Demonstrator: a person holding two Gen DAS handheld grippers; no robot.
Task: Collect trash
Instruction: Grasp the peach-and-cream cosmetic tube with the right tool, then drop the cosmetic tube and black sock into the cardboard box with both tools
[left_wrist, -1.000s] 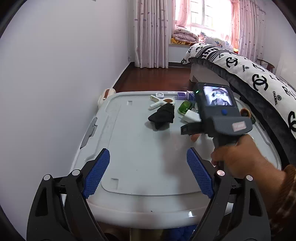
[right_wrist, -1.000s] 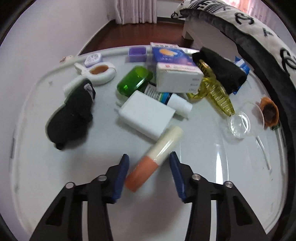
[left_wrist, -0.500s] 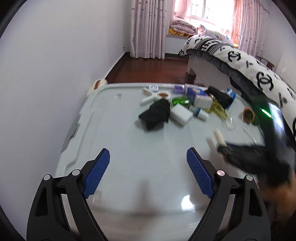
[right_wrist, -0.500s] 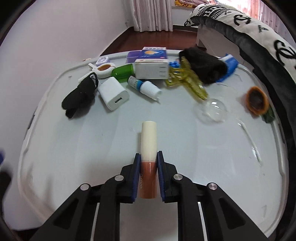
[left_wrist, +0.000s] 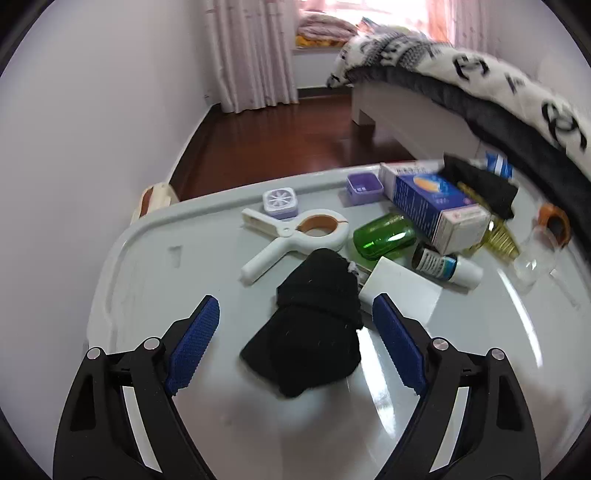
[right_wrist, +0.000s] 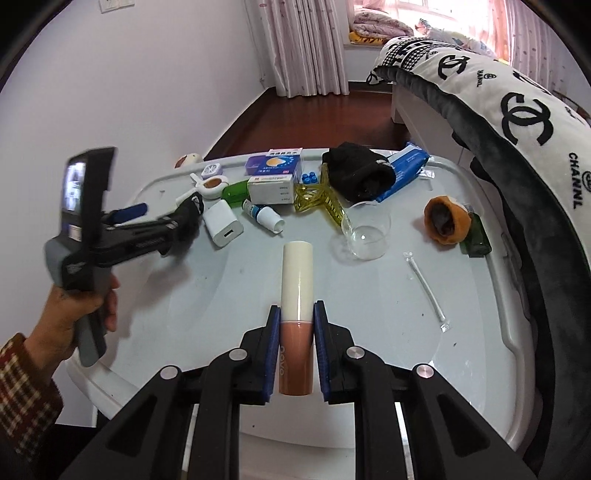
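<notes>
Left wrist view: your left gripper (left_wrist: 291, 332) is hanging spread wide around the black sock (left_wrist: 314, 325), not gripping. Right wrist view: your right gripper (right_wrist: 296, 350) is clamping the lip-gloss tube (right_wrist: 296, 317) above the table (right_wrist: 388, 306); most clutter is waiting far.

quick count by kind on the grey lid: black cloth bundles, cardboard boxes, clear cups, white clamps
black cloth bundles: 2
cardboard boxes: 2
clear cups: 1
white clamps: 1
total: 6
</notes>
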